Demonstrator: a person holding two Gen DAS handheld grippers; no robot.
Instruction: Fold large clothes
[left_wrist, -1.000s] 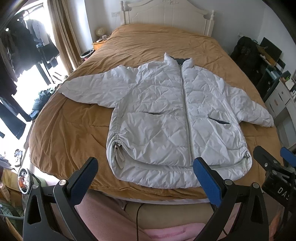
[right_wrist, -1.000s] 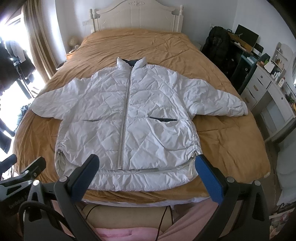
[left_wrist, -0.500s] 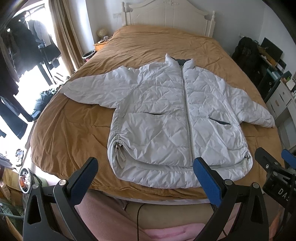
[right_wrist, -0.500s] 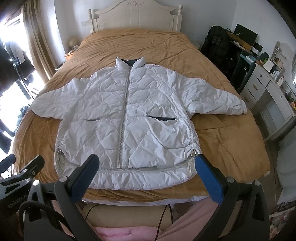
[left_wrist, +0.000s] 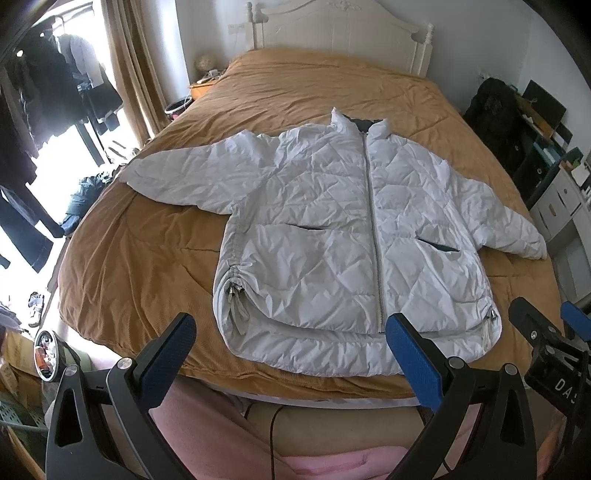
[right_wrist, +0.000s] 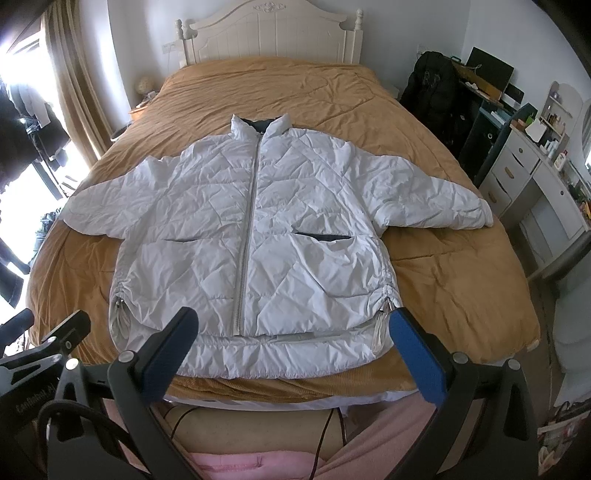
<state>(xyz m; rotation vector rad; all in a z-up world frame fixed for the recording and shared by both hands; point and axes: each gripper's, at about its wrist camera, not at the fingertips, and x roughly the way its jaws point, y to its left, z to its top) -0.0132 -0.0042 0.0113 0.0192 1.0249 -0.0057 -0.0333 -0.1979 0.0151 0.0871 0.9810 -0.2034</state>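
A white quilted zip-up jacket (left_wrist: 332, 229) lies flat, front up, on the mustard bedspread (left_wrist: 147, 266), sleeves spread to both sides, collar toward the headboard. It also shows in the right wrist view (right_wrist: 258, 236). My left gripper (left_wrist: 291, 339) is open and empty, held above the foot of the bed near the jacket's hem. My right gripper (right_wrist: 291, 339) is open and empty, also just short of the hem. Neither touches the jacket.
A white headboard (right_wrist: 269, 33) stands at the far end. A white dresser (right_wrist: 524, 184) and a dark bag (right_wrist: 436, 92) stand right of the bed. Hanging clothes (left_wrist: 48, 110) and a bright window are at the left. My pink-clad legs (right_wrist: 258, 458) are below.
Both grippers have drifted slightly forward toward the bed; the jacket appears a little lower in view. Nothing was grasped.
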